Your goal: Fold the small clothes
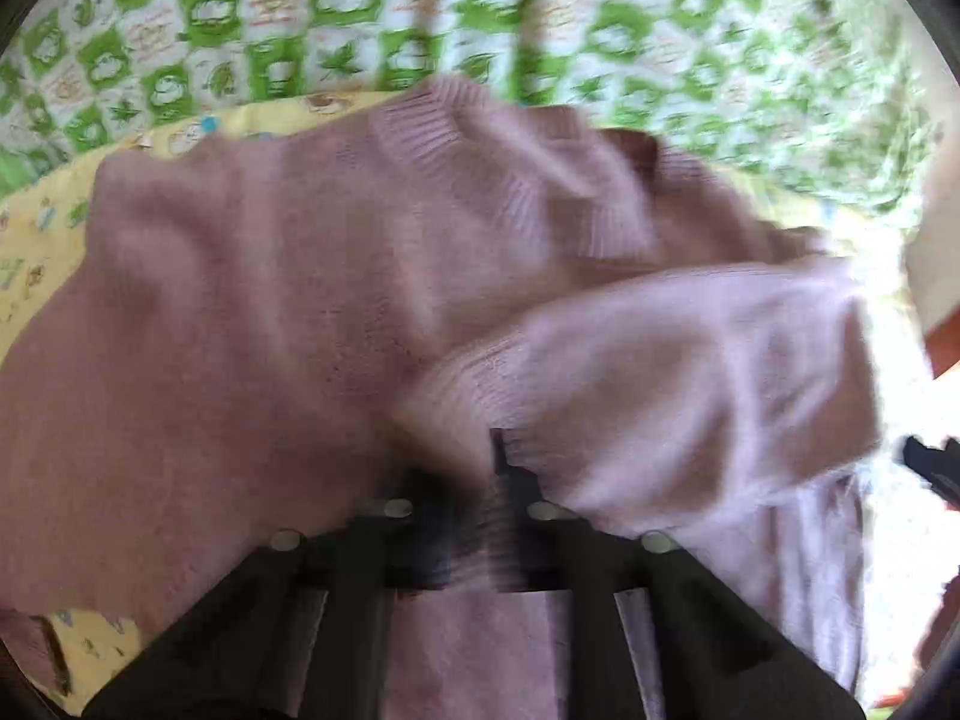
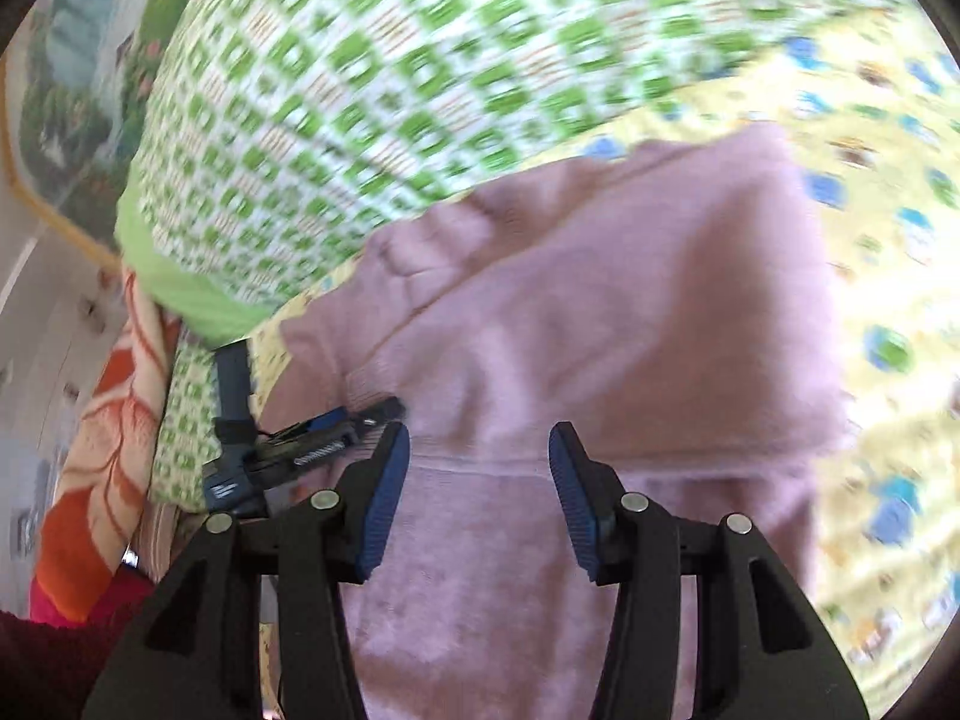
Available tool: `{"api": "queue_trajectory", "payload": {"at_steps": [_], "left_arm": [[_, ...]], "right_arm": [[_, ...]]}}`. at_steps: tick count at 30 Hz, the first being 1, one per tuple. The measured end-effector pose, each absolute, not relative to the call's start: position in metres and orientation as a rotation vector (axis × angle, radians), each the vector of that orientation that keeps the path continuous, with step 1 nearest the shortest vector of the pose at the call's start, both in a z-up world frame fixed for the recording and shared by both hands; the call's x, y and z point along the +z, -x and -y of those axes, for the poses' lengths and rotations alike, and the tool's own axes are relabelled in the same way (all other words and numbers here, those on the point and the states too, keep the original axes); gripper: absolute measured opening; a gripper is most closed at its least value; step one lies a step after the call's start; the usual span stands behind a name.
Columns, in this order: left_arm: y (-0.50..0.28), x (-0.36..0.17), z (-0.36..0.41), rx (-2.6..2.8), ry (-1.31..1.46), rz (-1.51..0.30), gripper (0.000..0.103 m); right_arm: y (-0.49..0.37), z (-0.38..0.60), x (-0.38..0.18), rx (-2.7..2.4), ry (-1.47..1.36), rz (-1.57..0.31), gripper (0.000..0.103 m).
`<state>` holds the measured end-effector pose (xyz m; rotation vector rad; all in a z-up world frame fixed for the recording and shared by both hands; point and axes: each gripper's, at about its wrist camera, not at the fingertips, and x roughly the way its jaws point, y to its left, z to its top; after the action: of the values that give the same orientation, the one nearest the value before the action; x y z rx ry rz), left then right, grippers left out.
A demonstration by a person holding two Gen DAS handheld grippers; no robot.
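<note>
A pink sweater [image 1: 258, 312] is spread on a yellow sheet [image 1: 36, 240], and everything else is placed here by reference to it. Behind its ribbed collar [image 1: 444, 138] a green-and-white checked quilt [image 1: 360, 6] is seen. In the left wrist view, one sleeve [image 1: 678, 384] is lifted and folded across the body of the sweater, its ribbed cuff drawn down toward the left gripper [image 1: 468, 480]. The picture is badly smeared there; the jaws appear close together with the cuff caught between them, though this cannot be told with certainty.

In the right wrist view, the right gripper [image 2: 480, 480] is held above the lower part of the sweater [image 2: 600, 300], with its jaws standing well apart and nothing between the blue pads [image 2: 384, 504]. The left gripper [image 2: 312, 444] is seen at the sweater's left edge, against the knit. Beyond that edge an orange patterned cloth [image 2: 102, 450] is visible, beside the quilt [image 2: 372, 90]. The yellow sheet [image 2: 888, 276] is exposed to the right of the sweater.
</note>
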<state>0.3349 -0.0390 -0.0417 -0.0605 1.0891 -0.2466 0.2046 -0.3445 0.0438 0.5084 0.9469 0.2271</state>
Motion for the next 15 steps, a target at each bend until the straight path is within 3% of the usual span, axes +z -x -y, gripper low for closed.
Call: {"api": "queue_trajectory", "payload": {"at_steps": [7,15], "left_arm": [[-0.288,0.018,-0.014,-0.244,0.141,-0.915,0.005],[-0.261,-0.029,-0.086,-0.096,0.226,-1.024,0.005]], "right_arm": [[-0.188,0.377,0.057,0.104,-0.526,-0.887,0.051],[-0.198,0.392,0.048,0.012,-0.488,-0.891,0.051]]}}
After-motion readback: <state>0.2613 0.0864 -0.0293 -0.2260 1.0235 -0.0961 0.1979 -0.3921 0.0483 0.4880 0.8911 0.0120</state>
